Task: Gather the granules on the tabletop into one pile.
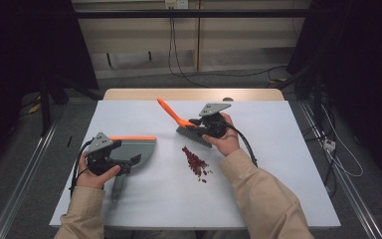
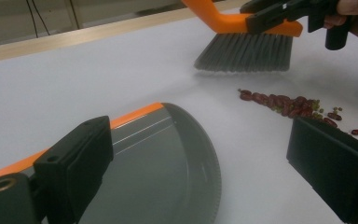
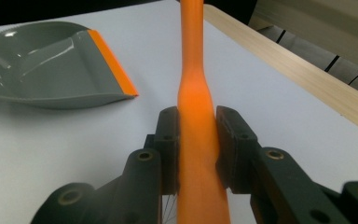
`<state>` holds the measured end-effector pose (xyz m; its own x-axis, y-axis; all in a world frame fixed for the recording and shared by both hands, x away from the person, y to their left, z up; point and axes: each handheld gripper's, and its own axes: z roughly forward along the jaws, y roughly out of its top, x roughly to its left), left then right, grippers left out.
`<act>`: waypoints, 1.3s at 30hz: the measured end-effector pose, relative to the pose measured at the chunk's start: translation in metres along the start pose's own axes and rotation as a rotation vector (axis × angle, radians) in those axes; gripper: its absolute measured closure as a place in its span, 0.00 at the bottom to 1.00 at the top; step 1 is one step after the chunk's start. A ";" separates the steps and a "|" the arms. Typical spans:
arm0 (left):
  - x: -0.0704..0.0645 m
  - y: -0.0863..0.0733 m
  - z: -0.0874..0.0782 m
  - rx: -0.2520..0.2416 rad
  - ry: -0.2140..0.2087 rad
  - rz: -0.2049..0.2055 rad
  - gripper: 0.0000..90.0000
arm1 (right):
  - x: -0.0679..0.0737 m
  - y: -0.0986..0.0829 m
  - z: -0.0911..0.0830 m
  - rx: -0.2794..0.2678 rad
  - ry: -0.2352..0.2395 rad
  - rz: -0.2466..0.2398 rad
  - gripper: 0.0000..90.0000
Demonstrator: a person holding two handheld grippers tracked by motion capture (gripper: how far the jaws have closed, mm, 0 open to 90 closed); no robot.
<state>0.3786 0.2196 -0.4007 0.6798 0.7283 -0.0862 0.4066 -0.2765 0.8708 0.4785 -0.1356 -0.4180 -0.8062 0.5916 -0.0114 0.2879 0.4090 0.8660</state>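
Right tool point(image 3: 196, 140) clamping brush point(image 3: 193, 84), left tool point(image 2: 205, 172) agape

Dustpan point(image 2: 168, 158) cut off at the bottom edge of the left gripper view, near side hidden behind the left claw point(image 2: 205, 172). Brush point(image 3: 196, 121) bristles out of frame in the right gripper view, handle top cropped, close part blurred. Beans point(image 1: 195, 162) too small in the high view to count. Both forearms ran off the bottom edge.
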 end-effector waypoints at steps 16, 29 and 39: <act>0.002 -0.001 -0.001 0.003 0.010 -0.003 0.08 | 0.005 -0.014 0.016 0.059 0.018 0.014 0.79; 0.001 -0.001 -0.002 0.003 0.010 0.002 0.08 | 0.019 -0.018 0.004 0.090 0.187 -0.105 0.79; 0.000 -0.001 0.000 0.010 0.009 0.004 0.08 | 0.032 -0.027 -0.015 0.087 0.229 -0.139 0.79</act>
<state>0.3777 0.2200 -0.4017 0.6761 0.7326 -0.0789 0.4102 -0.2853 0.8662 0.4366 -0.1382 -0.4344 -0.9341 0.3570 -0.0052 0.2016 0.5396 0.8174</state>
